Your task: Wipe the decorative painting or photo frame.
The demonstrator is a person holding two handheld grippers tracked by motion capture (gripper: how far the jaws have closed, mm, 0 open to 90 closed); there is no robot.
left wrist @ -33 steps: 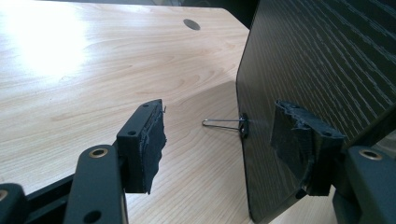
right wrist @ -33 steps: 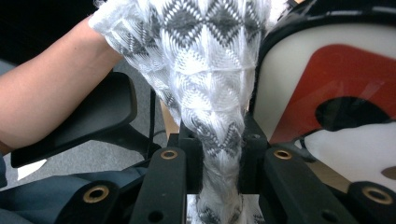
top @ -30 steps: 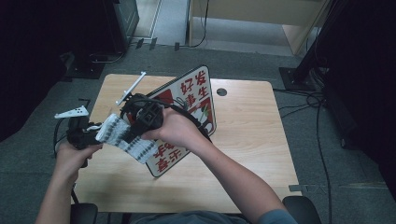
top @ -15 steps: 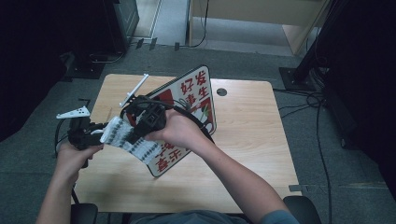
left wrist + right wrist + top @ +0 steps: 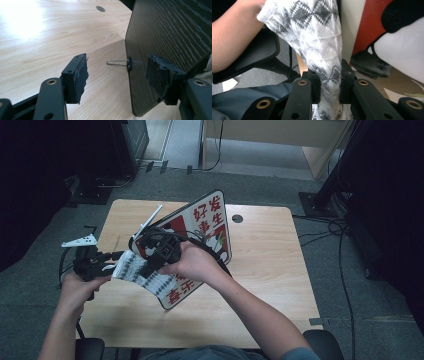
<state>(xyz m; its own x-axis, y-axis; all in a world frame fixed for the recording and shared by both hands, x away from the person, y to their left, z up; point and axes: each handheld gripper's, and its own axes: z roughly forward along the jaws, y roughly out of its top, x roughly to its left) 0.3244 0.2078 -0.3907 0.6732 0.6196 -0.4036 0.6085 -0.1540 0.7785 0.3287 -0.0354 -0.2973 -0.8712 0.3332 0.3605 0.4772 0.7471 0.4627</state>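
While the right gripper (image 5: 329,82) held its jaws clamped on the patterned cloth (image 5: 317,37) above the surface (image 5: 260,285), the left gripper (image 5: 120,75) waited with jaws apart beside the board's (image 5: 170,45) dark back; the cloth's long axis ran from the right gripper toward the left one.

The white stick (image 5: 151,218) above the board (image 5: 210,222) has tilted more upright.

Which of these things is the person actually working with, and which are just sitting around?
In use:
- patterned white-grey cloth, clamped in the right gripper
- red and white sign board
- left gripper, jaws open beside the board's dark back

Lying about:
- cables on the floor
- table, merely the support
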